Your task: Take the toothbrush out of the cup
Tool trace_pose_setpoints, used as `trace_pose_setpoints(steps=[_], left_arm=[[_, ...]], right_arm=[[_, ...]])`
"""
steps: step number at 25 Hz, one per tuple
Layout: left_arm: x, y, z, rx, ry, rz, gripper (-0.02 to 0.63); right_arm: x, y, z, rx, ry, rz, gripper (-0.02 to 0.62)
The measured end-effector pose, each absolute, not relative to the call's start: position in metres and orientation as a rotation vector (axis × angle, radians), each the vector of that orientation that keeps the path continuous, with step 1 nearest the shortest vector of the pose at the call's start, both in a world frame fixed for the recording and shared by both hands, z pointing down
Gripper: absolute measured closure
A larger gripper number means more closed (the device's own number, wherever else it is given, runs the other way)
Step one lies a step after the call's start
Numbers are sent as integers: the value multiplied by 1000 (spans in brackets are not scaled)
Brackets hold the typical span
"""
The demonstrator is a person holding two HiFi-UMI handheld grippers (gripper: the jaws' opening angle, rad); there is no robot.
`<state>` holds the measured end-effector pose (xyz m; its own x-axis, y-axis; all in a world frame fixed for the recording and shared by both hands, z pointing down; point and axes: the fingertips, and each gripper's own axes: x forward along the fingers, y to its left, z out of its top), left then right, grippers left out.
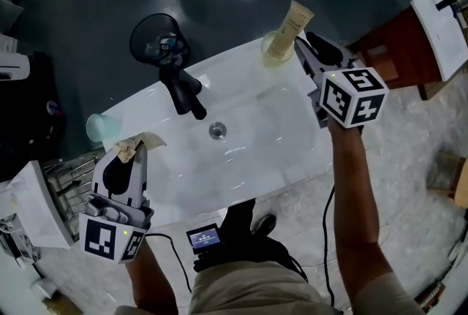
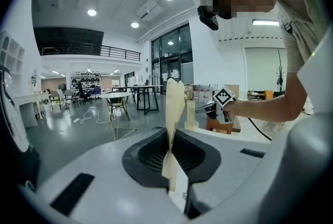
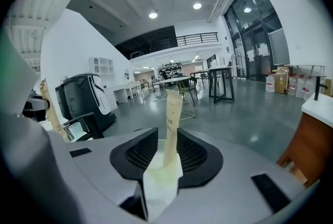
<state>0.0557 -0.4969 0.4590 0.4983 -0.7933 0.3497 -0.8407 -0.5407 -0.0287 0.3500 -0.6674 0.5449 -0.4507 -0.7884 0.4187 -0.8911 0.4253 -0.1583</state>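
A beige paper toothbrush packet (image 1: 292, 25) stands tilted in a pale yellow-green cup (image 1: 272, 54) on the far rim of the white sink (image 1: 278, 153). My right gripper (image 1: 303, 50) sits against that cup. In the right gripper view its jaws (image 3: 165, 153) stand open, with the cup (image 3: 161, 181) and the packet (image 3: 171, 108) between them, and gaps show beside the packet. My left gripper (image 1: 135, 149) is at the sink's left end, shut on a second beige packet (image 2: 174, 103), beside a pale green cup (image 1: 101, 127).
A black faucet (image 1: 183, 90) and the drain (image 1: 217, 131) sit mid-basin. A round black object (image 1: 156, 39) stands behind the faucet. A reddish wooden cabinet (image 1: 395, 50) is at the right, a white unit (image 1: 33, 204) at the left. The person stands at the near edge.
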Motion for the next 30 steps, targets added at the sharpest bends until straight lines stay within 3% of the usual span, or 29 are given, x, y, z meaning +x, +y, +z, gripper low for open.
trace_pose_setpoints(steps=[10, 12, 16, 30], left_arm=[[50, -503, 481, 2563, -1407, 476, 578], [51, -504, 479, 2568, -1407, 469, 578], [49, -506, 480, 2586, -1410, 454, 578], [42, -444, 422, 2655, -1479, 385, 578]], right_arm=[[337, -691, 581, 1424, -2346, 520, 472], [340, -694, 579, 1442, -2330, 494, 529], [342, -696, 571, 1483, -2333, 447, 560], [342, -632, 445, 1646, -2417, 189, 561]])
